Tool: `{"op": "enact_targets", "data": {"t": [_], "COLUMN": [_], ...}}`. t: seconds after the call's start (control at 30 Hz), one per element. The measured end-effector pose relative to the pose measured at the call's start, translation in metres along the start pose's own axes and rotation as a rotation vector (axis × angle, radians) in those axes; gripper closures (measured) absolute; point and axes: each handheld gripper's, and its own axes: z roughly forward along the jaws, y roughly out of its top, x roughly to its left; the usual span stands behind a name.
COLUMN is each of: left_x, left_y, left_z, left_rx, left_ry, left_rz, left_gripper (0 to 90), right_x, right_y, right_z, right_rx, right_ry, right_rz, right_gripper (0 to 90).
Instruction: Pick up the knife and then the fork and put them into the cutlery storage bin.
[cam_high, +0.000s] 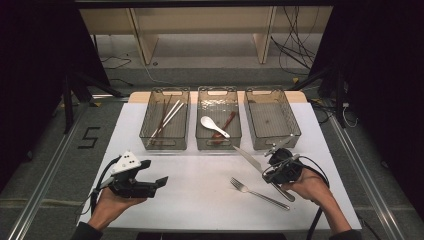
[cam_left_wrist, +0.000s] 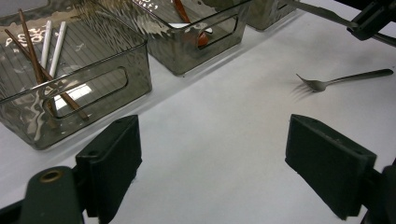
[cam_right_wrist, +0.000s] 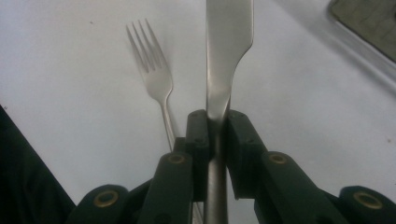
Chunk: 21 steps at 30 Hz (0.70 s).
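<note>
Hidden and cut-off parts

In the right gripper view the knife (cam_right_wrist: 229, 51) runs off the top edge, so its tip is unseen, and its handle is covered where the pads clamp it; the fork (cam_right_wrist: 152, 74) loses its handle behind the right gripper (cam_right_wrist: 217, 135). In the left gripper view the left bin (cam_left_wrist: 74, 88) is cut by the left edge, and the middle bin (cam_left_wrist: 196, 42) by the top. In the high view a small dark speck in the right bin (cam_high: 272, 120) is too small to identify.
</note>
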Motion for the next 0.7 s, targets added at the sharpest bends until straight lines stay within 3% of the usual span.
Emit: {"op": "enact_targets", "data": {"t": [0.7], "left_x": [0.003], "left_y": [0.0], "left_z": [-0.004], "left_rx": [-0.047], "left_ry": [-0.001], "left_rz": [-0.032], "left_gripper": [17.6], "right_x": [-0.046], "right_y": [0.036], "right_z": [-0.025], "right_rx": [-0.077], "right_ry": [-0.052], "right_rz": [0.092], "right_gripper": [80.8]}}
